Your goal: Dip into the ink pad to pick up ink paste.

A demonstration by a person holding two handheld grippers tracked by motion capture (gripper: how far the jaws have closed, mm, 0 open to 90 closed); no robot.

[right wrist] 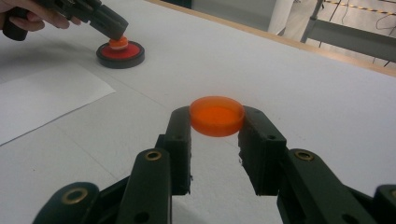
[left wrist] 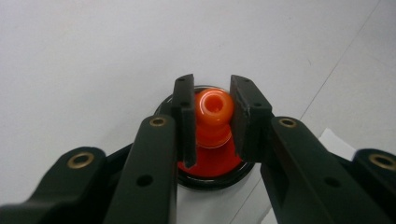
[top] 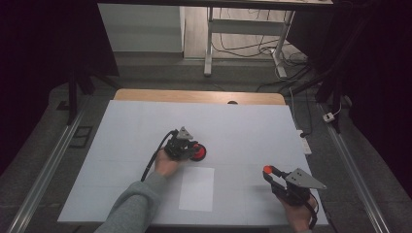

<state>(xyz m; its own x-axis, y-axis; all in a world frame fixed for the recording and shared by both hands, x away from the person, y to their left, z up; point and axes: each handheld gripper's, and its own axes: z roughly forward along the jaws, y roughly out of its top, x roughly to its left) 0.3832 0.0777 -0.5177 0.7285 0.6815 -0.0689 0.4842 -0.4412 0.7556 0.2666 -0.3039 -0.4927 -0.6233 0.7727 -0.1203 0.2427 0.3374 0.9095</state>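
A red dish with a black rim point(top: 200, 154) lies at the middle of the white table. An orange knob point(left wrist: 214, 108) with a hole in its top stands in the red dish point(left wrist: 210, 167). My left gripper point(left wrist: 213, 95) points down at it, shut on the orange knob from both sides. In the high view the left gripper point(top: 192, 148) hangs over the dish's left part. My right gripper point(right wrist: 216, 117) is shut on a flat round orange cap point(right wrist: 216, 115), held just above the table at the front right point(top: 266, 169). The right gripper view also shows the dish point(right wrist: 120, 54) far off.
A white sheet of paper point(top: 197, 188) lies flat between the two hands, near the table's front edge. A wooden strip point(top: 199, 96) runs along the far edge. Beyond it stand a desk frame and cables point(top: 272, 48) on the floor.
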